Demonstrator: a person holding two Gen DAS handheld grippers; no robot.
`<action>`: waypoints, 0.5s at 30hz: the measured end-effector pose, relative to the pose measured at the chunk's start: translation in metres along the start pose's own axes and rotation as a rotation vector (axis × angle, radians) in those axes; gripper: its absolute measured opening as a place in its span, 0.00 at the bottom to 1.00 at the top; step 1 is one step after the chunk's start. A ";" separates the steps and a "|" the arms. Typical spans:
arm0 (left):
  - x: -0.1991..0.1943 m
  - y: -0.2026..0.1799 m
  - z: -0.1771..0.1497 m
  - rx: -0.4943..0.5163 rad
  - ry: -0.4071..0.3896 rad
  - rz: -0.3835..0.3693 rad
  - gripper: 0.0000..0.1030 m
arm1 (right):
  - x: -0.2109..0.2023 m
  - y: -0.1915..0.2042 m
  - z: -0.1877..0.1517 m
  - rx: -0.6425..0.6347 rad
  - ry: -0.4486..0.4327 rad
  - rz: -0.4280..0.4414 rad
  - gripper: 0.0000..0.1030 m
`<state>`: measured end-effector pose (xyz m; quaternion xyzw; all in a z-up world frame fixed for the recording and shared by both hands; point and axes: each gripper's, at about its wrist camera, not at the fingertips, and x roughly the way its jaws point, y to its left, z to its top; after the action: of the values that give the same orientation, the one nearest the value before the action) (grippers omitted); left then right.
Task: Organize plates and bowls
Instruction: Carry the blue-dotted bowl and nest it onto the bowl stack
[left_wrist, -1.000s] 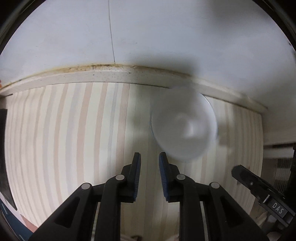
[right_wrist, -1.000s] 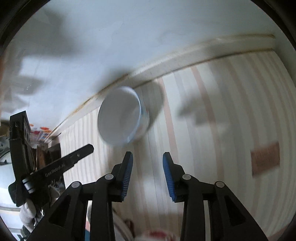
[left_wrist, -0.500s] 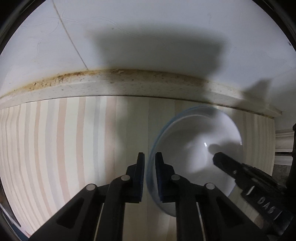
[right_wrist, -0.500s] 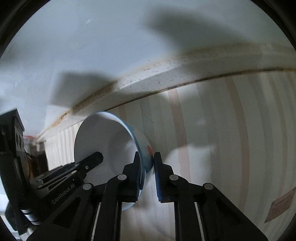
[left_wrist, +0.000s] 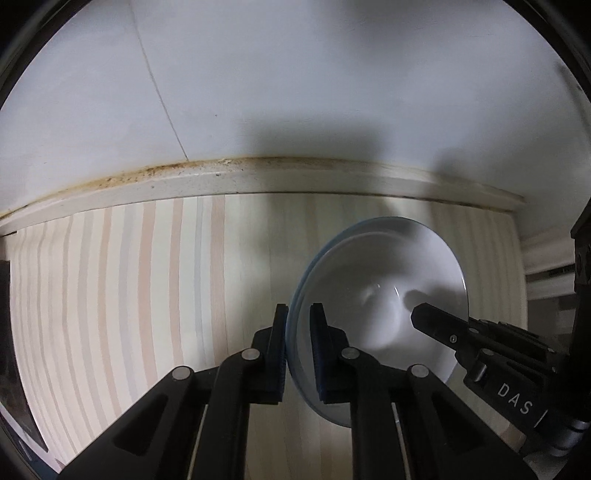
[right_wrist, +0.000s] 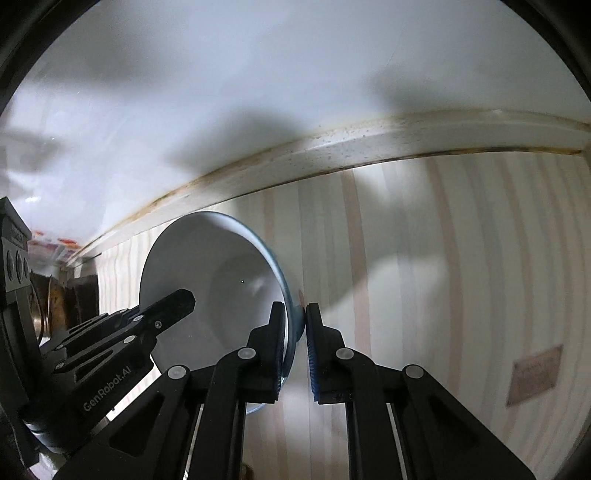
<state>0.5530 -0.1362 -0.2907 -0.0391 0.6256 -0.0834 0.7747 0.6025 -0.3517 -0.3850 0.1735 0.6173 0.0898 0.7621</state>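
Note:
A white bowl (left_wrist: 384, 284) with a pale blue outside is held above the striped counter (left_wrist: 129, 295). My left gripper (left_wrist: 298, 314) is shut on the bowl's left rim, one finger inside and one outside. My right gripper (right_wrist: 295, 314) is shut on the bowl's (right_wrist: 221, 266) opposite rim. Each view shows the other gripper's fingers reaching into the bowl: the right one in the left wrist view (left_wrist: 436, 321) and the left one in the right wrist view (right_wrist: 170, 306). A second rim edge shows under the bowl; I cannot tell whether it is another bowl.
A speckled, stained backsplash ledge (left_wrist: 258, 177) runs along the back under a white wall (left_wrist: 295, 74). A brown label (right_wrist: 535, 373) lies on the counter at the right. Dark clutter (right_wrist: 62, 302) sits past the counter's left end.
One second ago both grippers were open with the bowl beyond them. They closed on opposite rims half a second ago, and the bowl has since drawn a little away from the back ledge.

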 end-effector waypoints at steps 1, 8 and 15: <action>-0.006 -0.002 -0.005 0.008 -0.005 -0.001 0.09 | -0.007 0.000 -0.005 -0.003 -0.004 0.000 0.12; -0.055 -0.016 -0.049 0.049 -0.039 -0.019 0.09 | -0.062 0.012 -0.055 -0.027 -0.046 -0.004 0.12; -0.079 -0.032 -0.101 0.091 -0.058 -0.022 0.09 | -0.105 0.020 -0.121 -0.039 -0.067 -0.007 0.13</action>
<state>0.4358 -0.1492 -0.2309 -0.0128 0.5979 -0.1191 0.7926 0.4634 -0.3521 -0.3034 0.1595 0.5900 0.0934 0.7860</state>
